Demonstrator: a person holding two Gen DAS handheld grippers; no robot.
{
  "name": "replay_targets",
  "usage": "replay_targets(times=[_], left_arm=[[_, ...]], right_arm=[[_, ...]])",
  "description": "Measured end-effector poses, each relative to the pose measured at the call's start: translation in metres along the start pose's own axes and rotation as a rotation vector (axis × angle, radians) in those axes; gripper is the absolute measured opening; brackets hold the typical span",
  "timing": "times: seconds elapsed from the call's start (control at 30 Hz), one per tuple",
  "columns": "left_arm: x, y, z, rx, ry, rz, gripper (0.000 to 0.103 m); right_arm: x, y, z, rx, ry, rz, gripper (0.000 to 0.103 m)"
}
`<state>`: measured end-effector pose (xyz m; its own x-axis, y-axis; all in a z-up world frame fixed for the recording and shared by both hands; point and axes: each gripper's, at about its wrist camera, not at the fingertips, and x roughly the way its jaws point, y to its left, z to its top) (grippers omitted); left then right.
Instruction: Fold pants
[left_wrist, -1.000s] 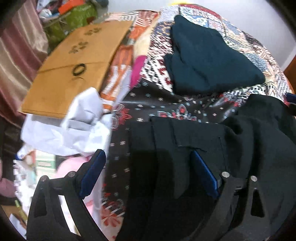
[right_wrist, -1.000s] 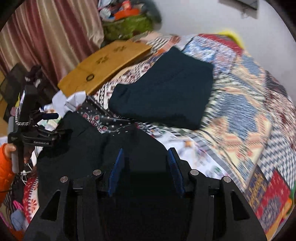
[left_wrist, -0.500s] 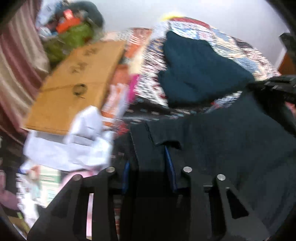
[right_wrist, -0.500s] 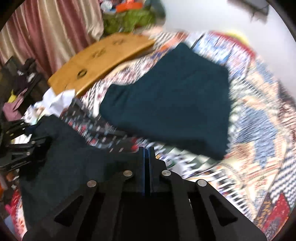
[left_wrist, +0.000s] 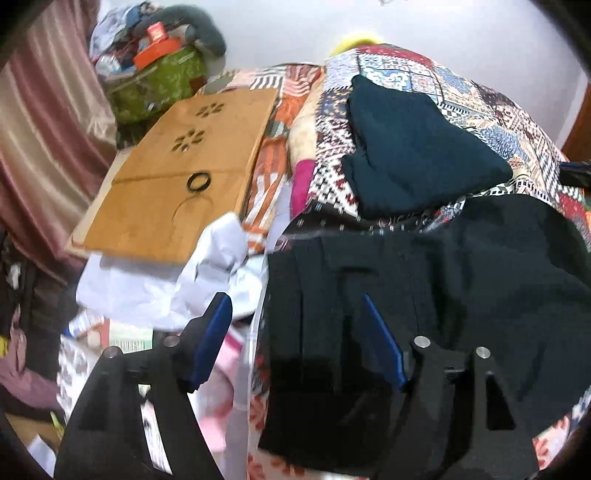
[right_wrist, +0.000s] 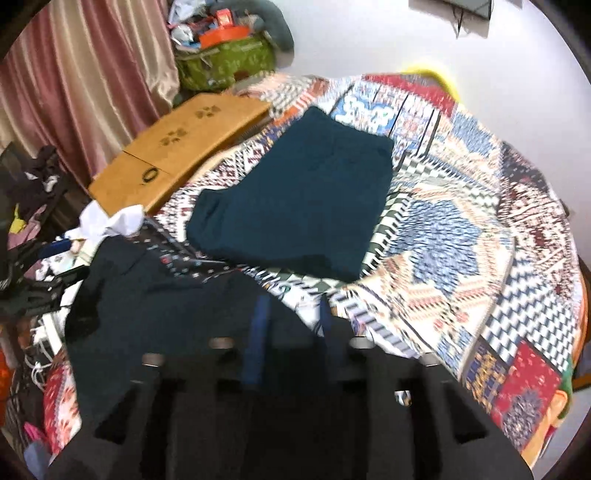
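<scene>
Black pants (left_wrist: 461, 288) lie at the near edge of the patterned bed, their left edge between my left gripper's fingers. My left gripper (left_wrist: 295, 321) is open wide, its blue pads either side of the pants' edge. In the right wrist view the black pants (right_wrist: 155, 295) spread to the lower left. My right gripper (right_wrist: 291, 317) is open over their right edge, blurred. A folded dark teal garment (right_wrist: 303, 199) lies flat further back on the bed; it also shows in the left wrist view (left_wrist: 413, 147).
A patchwork bedspread (right_wrist: 461, 229) covers the bed. A tan folding board (left_wrist: 177, 177) with a black ring lies at the left. White cloth (left_wrist: 207, 273) and clutter sit below it. A green bag (right_wrist: 229, 62) and pink curtain (right_wrist: 85, 81) stand behind.
Both grippers were shut on the black pants half a second ago and have opened. The pants now lie on the bed, and both grippers have drawn back a little.
</scene>
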<state>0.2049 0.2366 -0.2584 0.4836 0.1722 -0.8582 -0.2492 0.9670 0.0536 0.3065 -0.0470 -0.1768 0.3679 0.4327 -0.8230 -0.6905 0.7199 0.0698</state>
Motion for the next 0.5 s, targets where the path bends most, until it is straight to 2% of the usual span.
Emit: replay_targets(times=[0.03, 0.07, 0.23, 0.37, 0.4, 0.47, 0.5], left_arm=[[-0.003, 0.003, -0.005, -0.018, 0.011, -0.007, 0.073], [-0.005, 0.007, -0.011, -0.035, 0.025, -0.014, 0.073], [-0.003, 0.02, -0.047, -0.107, 0.116, -0.022, 0.073], [0.011, 0.023, -0.074, -0.204, 0.194, -0.086, 0.074], [0.013, 0.019, -0.08, -0.198, 0.194, -0.073, 0.072], [0.016, 0.009, -0.089, -0.121, 0.167, 0.014, 0.072], [0.019, 0.004, -0.092, -0.086, 0.159, 0.033, 0.073]], right_arm=[[-0.007, 0.003, -0.004, -0.007, -0.015, 0.0, 0.05], [-0.016, 0.006, -0.009, -0.017, -0.03, -0.001, 0.052], [-0.047, 0.018, -0.05, -0.06, -0.044, 0.008, 0.054], [-0.045, 0.024, -0.084, -0.059, -0.013, 0.021, 0.056], [-0.04, 0.024, -0.096, -0.047, 0.008, 0.03, 0.056], [-0.031, 0.023, -0.111, -0.018, 0.048, 0.038, 0.056], [-0.028, 0.022, -0.117, -0.007, 0.063, 0.045, 0.056]])
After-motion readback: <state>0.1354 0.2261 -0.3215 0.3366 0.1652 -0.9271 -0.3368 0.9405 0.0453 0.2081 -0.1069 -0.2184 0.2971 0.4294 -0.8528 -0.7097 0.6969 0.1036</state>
